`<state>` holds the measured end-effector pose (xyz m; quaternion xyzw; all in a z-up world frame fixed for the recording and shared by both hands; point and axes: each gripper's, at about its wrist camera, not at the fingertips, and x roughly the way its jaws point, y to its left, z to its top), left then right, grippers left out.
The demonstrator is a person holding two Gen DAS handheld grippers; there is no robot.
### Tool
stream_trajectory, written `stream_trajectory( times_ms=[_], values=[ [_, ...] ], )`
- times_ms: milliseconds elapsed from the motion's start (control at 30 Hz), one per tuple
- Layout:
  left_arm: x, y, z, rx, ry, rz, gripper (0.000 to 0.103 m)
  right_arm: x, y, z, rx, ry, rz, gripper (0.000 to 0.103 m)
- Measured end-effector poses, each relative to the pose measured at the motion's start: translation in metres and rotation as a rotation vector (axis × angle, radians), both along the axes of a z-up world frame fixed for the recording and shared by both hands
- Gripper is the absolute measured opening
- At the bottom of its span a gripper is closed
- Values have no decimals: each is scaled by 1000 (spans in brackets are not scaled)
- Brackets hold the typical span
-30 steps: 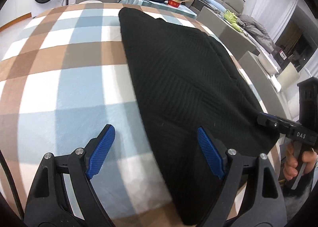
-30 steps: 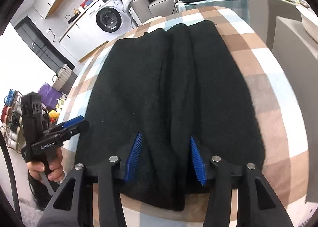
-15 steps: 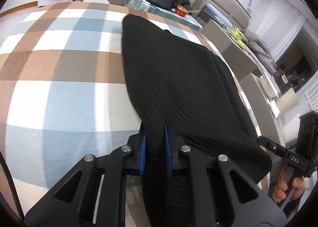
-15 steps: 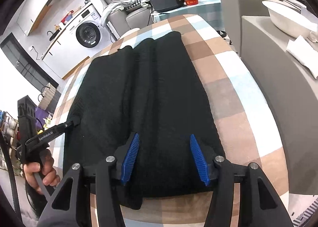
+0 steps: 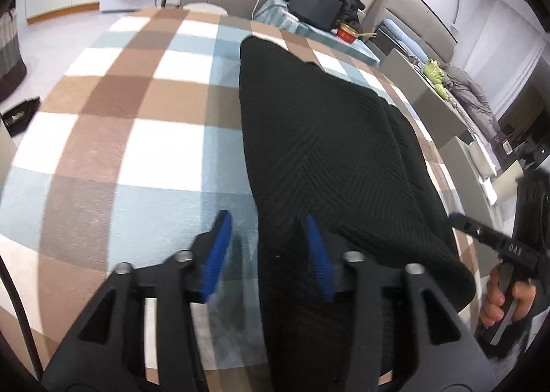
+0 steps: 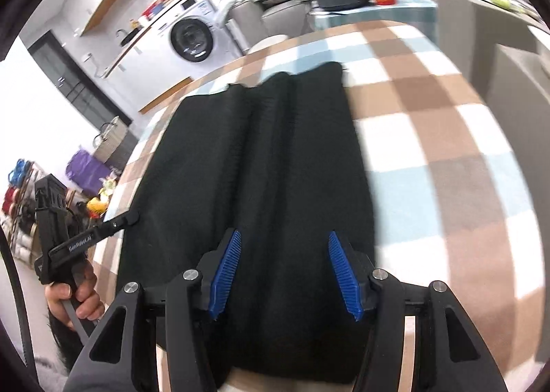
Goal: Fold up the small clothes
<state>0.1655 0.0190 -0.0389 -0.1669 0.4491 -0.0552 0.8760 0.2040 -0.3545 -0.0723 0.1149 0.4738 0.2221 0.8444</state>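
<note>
A black knit garment (image 5: 330,158) lies folded lengthwise on a checked cloth; it also shows in the right wrist view (image 6: 261,165). My left gripper (image 5: 268,247) is open, its jaws straddling the garment's near left edge, one pad on the cloth side and one over the knit. My right gripper (image 6: 285,271) is open above the garment's near end, holding nothing. The right gripper also shows at the right in the left wrist view (image 5: 498,247), and the left gripper at the left in the right wrist view (image 6: 89,237).
The checked cloth (image 5: 137,131) covers a rounded table. Beyond the far edge stand a washing machine (image 6: 192,38), a sofa, and a small table with a black case (image 5: 316,7) and a red bowl. Grey furniture (image 5: 433,100) stands on the right.
The left gripper closed on the garment's left edge half a second ago and has now opened again. The right gripper stayed open and pulled back slightly over the near end.
</note>
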Motion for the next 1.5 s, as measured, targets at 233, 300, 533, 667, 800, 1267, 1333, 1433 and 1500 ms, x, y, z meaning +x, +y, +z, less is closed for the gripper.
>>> stream_trajectory(
  times_ms=[233, 300, 533, 667, 800, 1267, 1333, 1433, 1500],
  values=[
    [-15, -2, 9, 28, -40, -20, 77, 49, 38, -10, -20, 13, 63, 55],
    [-16, -2, 8, 30, -35, -17, 77, 64, 45, -14, -53, 16, 57, 55],
    [-18, -2, 3, 38, -22, -13, 77, 78, 71, -4, -63, -52, 139, 54],
    [-17, -4, 2, 39, -23, -17, 77, 81, 80, -12, -140, -71, 142, 34],
    [-15, -7, 2, 40, -21, -22, 77, 81, 80, -14, -155, -102, 153, 11],
    [-14, -9, 23, -14, -69, -12, 78, 84, 12, -1, -280, -153, -28, 8],
    [-13, -15, 18, -2, -54, -29, 78, 91, -4, -17, -321, -69, -85, 11],
    [-13, -23, 10, 27, -33, -49, 78, 72, -30, -8, -189, -59, -85, 21],
    [-13, -26, 7, 29, -26, -58, 78, 55, -40, -4, -162, -68, -73, 31]
  ],
)
